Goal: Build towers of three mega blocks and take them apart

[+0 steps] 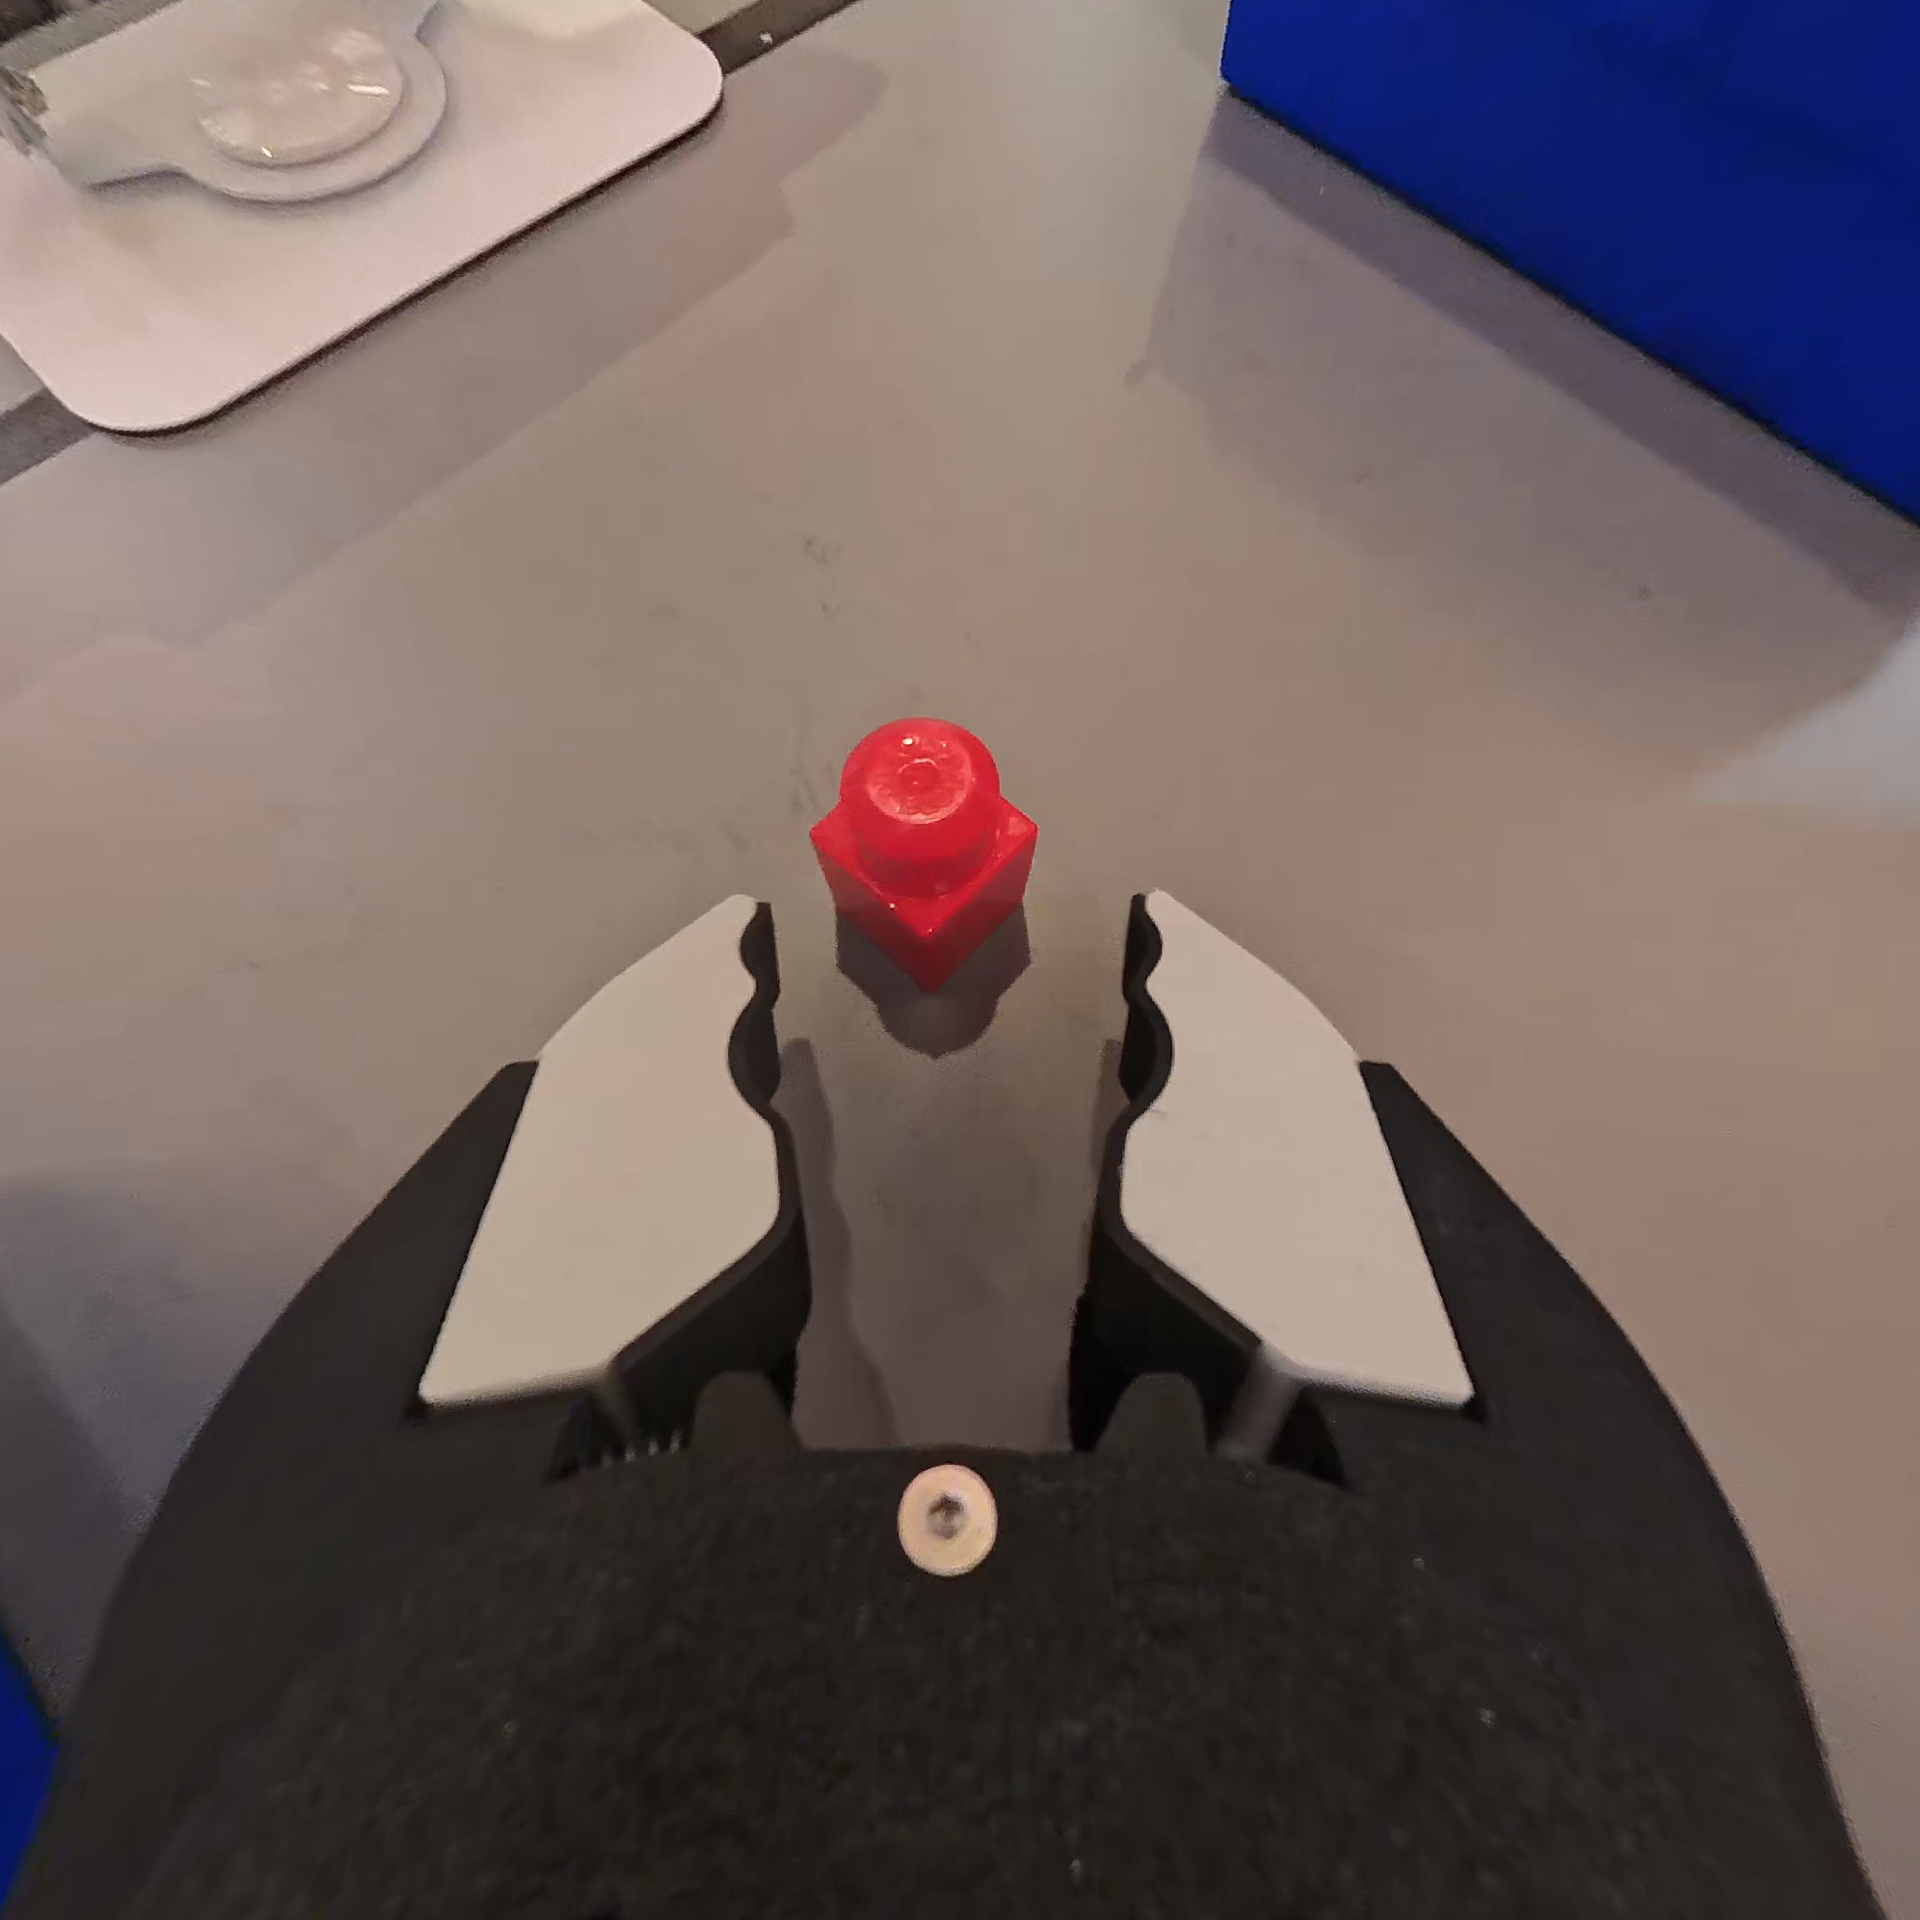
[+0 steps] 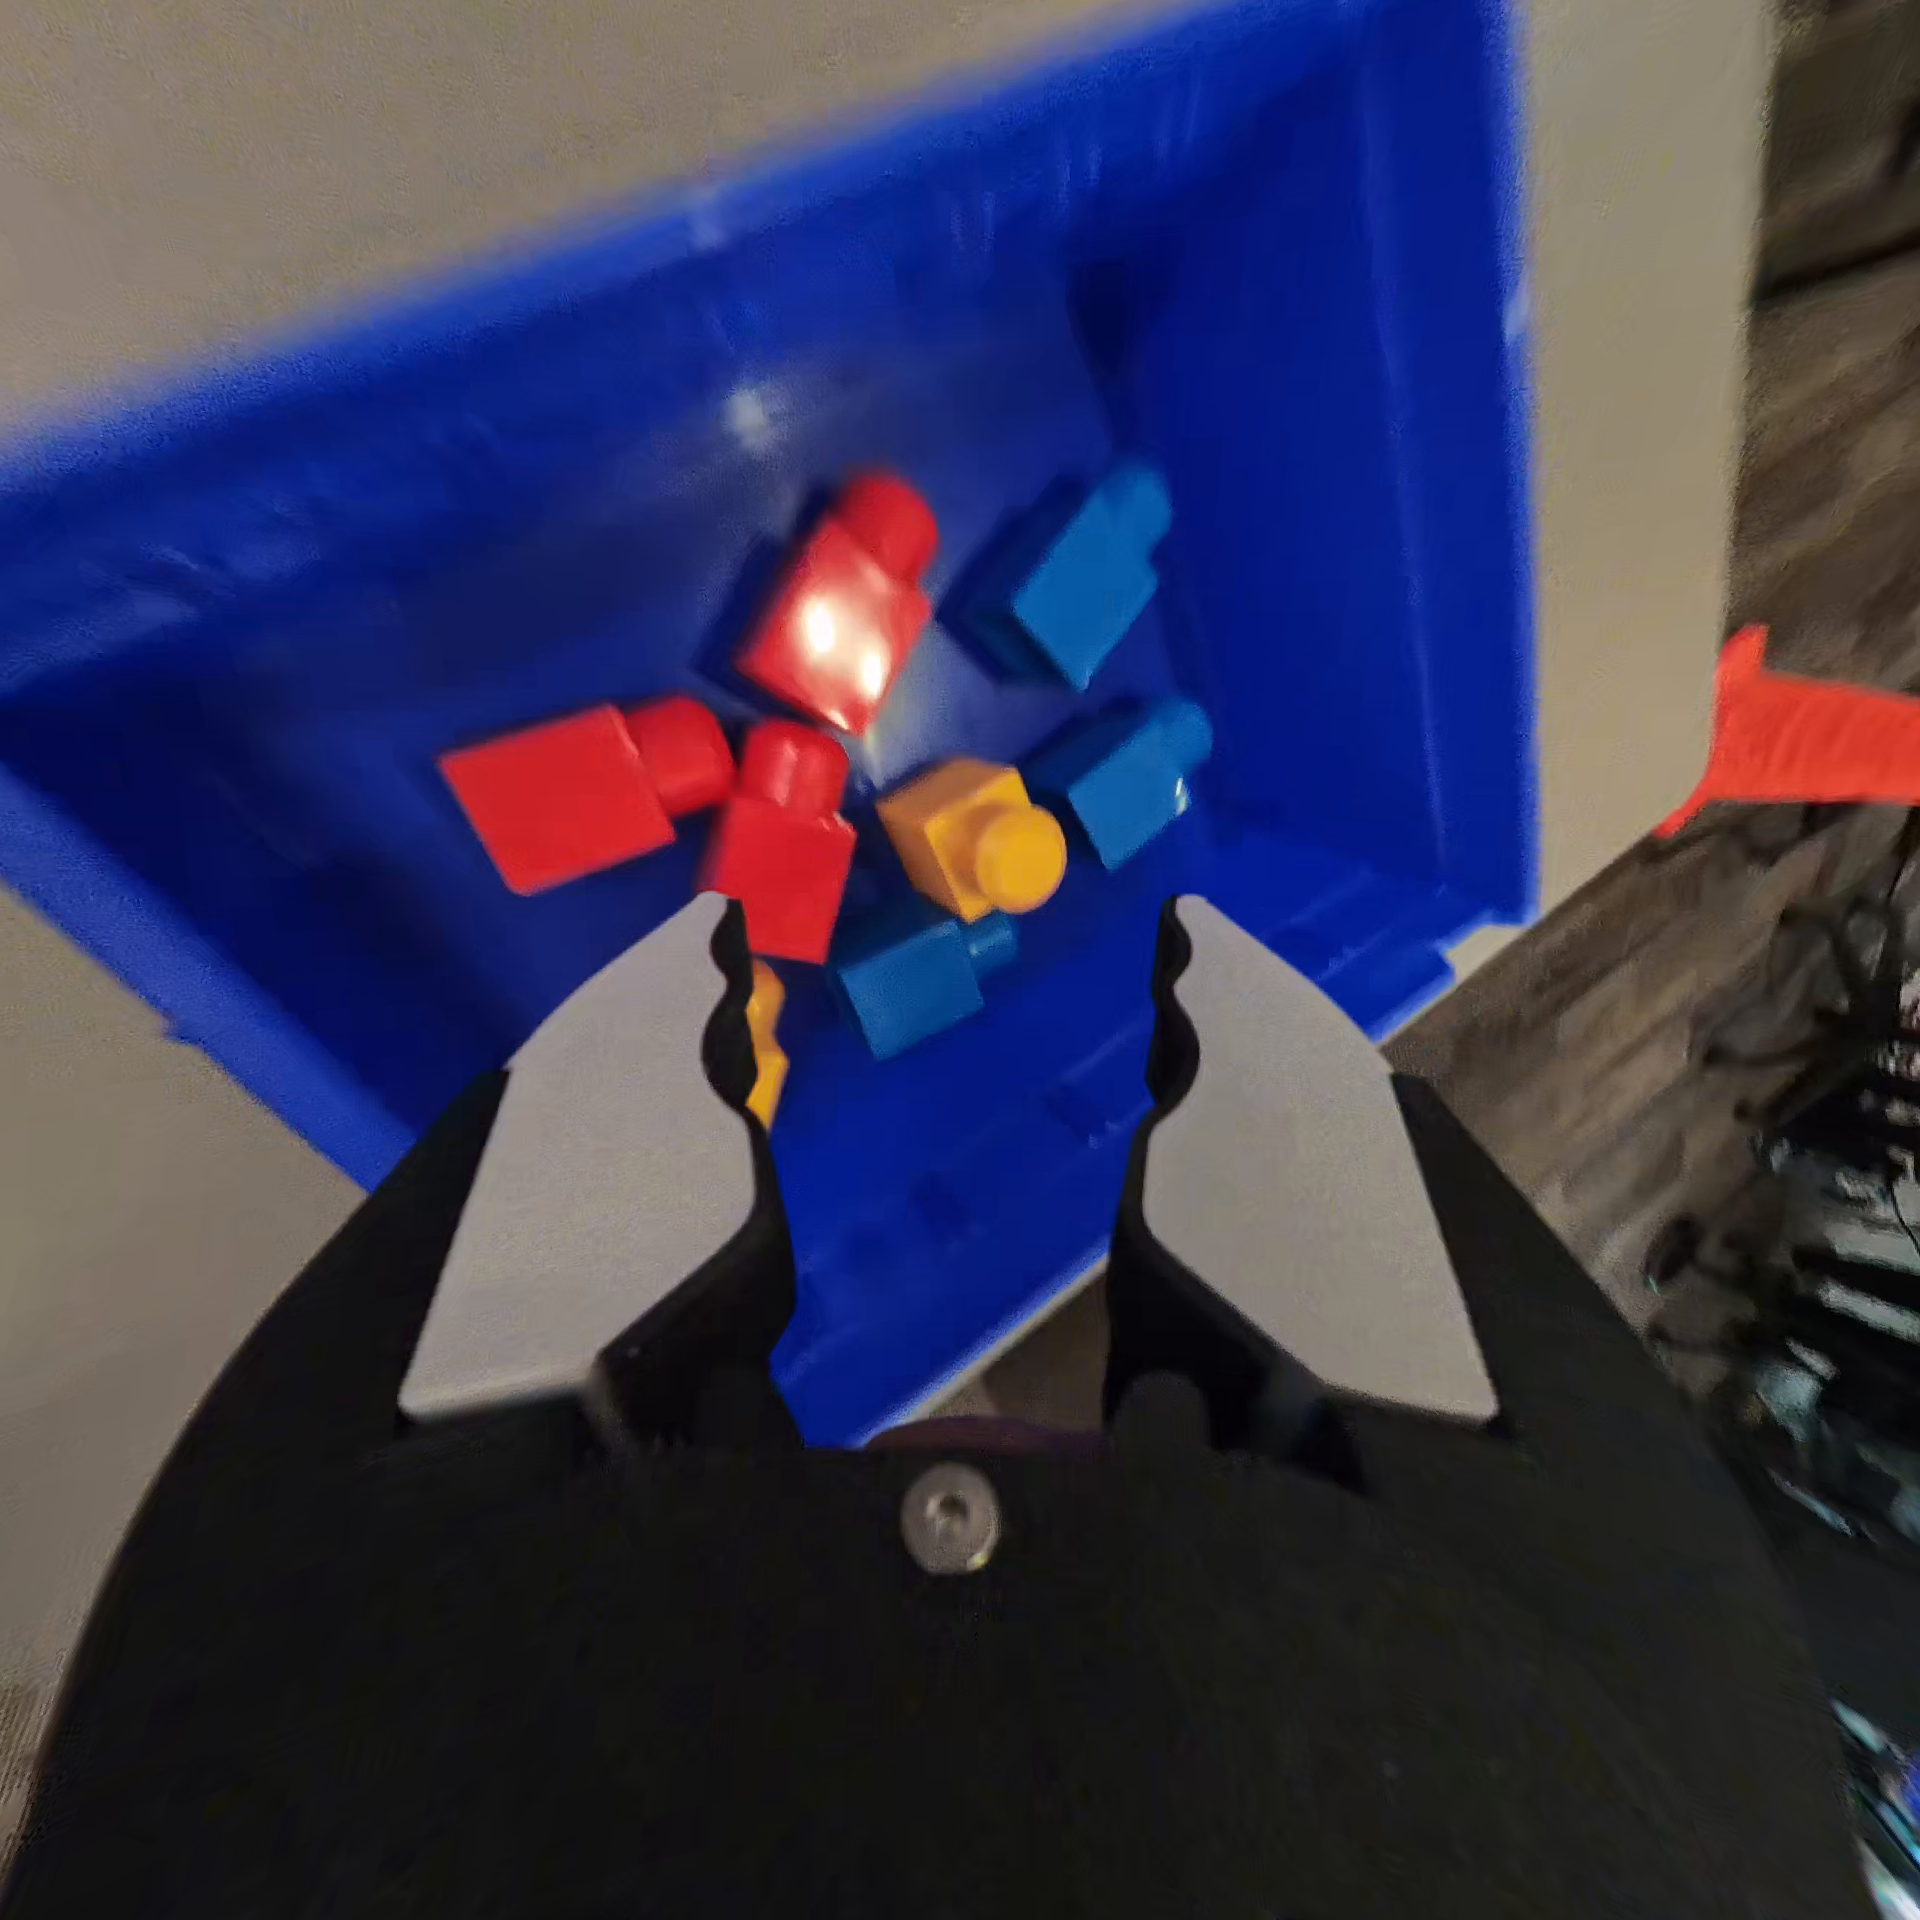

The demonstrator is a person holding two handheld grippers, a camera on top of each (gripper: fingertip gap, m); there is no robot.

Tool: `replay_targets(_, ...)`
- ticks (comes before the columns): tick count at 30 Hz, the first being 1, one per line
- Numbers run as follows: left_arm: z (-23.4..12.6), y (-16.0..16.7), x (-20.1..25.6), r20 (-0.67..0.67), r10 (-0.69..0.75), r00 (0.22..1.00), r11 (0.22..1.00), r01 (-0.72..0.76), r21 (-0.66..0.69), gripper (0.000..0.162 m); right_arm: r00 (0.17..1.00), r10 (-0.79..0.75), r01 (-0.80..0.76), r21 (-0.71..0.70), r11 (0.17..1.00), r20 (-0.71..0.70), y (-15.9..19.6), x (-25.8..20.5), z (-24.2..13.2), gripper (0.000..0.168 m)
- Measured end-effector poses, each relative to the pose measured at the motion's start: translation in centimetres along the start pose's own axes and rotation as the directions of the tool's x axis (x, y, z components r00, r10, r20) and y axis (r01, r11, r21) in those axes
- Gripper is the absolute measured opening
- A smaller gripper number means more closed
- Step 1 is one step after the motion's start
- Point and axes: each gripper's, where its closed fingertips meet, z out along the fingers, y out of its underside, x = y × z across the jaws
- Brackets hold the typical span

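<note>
A single red block [image 1: 923, 873] stands upright, stud up, on the grey table [image 1: 1351, 831]. My left gripper [image 1: 951, 914] is open and empty, its fingertips just short of the block on either side. In the right wrist view, a blue bin [image 2: 364, 499] holds several loose blocks lying on their sides: red blocks [image 2: 582, 790], blue blocks [image 2: 1091, 582] and an orange block [image 2: 961, 831]. My right gripper [image 2: 951, 914] is open and empty above the bin, over a blue block [image 2: 909, 982]. Another orange block [image 2: 767, 1029] is partly hidden behind the left finger.
A white mat [image 1: 343, 229] with a white round-topped object [image 1: 270, 104] lies at the far left of the table. The blue bin's wall [image 1: 1621, 208] rises at the far right. In the right wrist view, a red object [image 2: 1808, 748] and dark clutter sit beyond the table edge. Across from one pair of fingers to the other is roughly 35 cm.
</note>
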Motion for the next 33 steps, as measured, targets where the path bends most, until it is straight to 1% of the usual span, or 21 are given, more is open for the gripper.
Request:
replay_targets(2, 0.6, 0.0, 0.1, -0.019, -0.015, 1.0, 1.0, 0.015, -0.006, 0.065, 0.999, 0.026, -0.022, 0.144, 0.989, -0.029, -2.0, -1.1, -2.4, 0.073)
replay_targets(6, 1.5, -0.6, -0.9, -0.003, -0.057, 0.998, 0.998, 0.057, -0.007, 0.073, 0.995, 0.063, -0.033, 0.333, 0.942, -0.079, -4.4, -4.3, -6.0, 0.072)
replay_targets(9, 2.4, 0.2, -1.2, 0.003, -0.053, 0.999, 0.997, 0.053, -0.057, 0.07, 0.996, 0.053, -0.014, 0.442, 0.897, -0.076, -5.8, -8.0, -7.6, 0.071)
replay_targets(10, 2.7, 0.5, -1.1, -0.004, -0.049, 0.999, 0.996, 0.049, -0.069, 0.059, 0.997, 0.046, -0.008, 0.473, 0.881, -0.069, -6.2, -9.4, -7.9, 0.07)
replay_targets(11, 2.8, 0.6, -0.7, -0.024, -0.048, 0.999, 0.996, 0.047, -0.072, 0.045, 0.998, 0.038, -0.005, 0.505, 0.863, -0.055, -6.5, -11.0, -8.2, 0.07)
replay_targets(14, 2.8, 0.1, -0.5, -0.032, -0.014, 0.999, 0.998, 0.012, -0.061, 0.043, 0.999, 0.014, -0.03, 0.602, 0.798, 0.032, -7.5, -15.9, -8.8, 0.068)
replay_targets(17, 1.8, -1.8, 0.9, -0.115, 0.098, 0.989, 0.995, -0.1, -0.011, 0.042, 0.981, -0.019, -0.122, 0.693, 0.711, 0.192, -8.8, -21.1, -9.7, 0.067)
replay_targets(18, 1.2, -2.4, 1.9, -0.164, 0.154, 0.974, 0.988, -0.154, 0.019, 0.042, 0.97, -0.036, -0.15, 0.709, 0.689, 0.24, -9.0, -22.7, -10.0, 0.067)
replay_targets(20, 0.2, -2.6, 4.4, -0.299, 0.249, 0.921, 0.968, -0.245, 0.05, 0.042, 0.947, -0.064, -0.199, 0.727, 0.657, 0.316, -9.3, -25.2, -10.2, 0.067)
replay_targets(22, -0.4, -1.7, 6.5, -0.409, 0.298, 0.863, 0.951, -0.305, 0.051, 0.042, 0.92, -0.083, -0.246, 0.729, 0.639, 0.383, -9.4, -26.9, -10.2, 0.067)
replay_targets(24, -0.1, -0.3, 7.4, -0.462, 0.313, 0.829, 0.937, -0.349, 0.009, 0.042, 0.898, -0.093, -0.279, 0.72, 0.635, 0.43, -9.4, -27.8, -9.8, 0.067)
replay_targets(26, 0.3, 0.9, 7.7, -0.47, 0.337, 0.816, 0.921, -0.389, -0.015, 0.042, 0.892, -0.086, -0.293, 0.71, 0.64, 0.444, -9.3, -27.9, -9.2, 0.067)
replay_targets(28, 0.5, 1.6, 8.1, -0.484, 0.341, 0.806, 0.917, -0.399, -0.02, 0.042, 0.891, -0.082, -0.296, 0.707, 0.642, 0.447, -9.4, -27.9, -8.9, 0.067)
replay_targets(33, 1.0, 2.1, 7.8, -0.457, 0.359, 0.814, 0.909, -0.417, -0.028, 0.042, 0.894, -0.058, -0.304, 0.697, 0.649, 0.444, -10.0, -27.3, -8.2, 0.067)
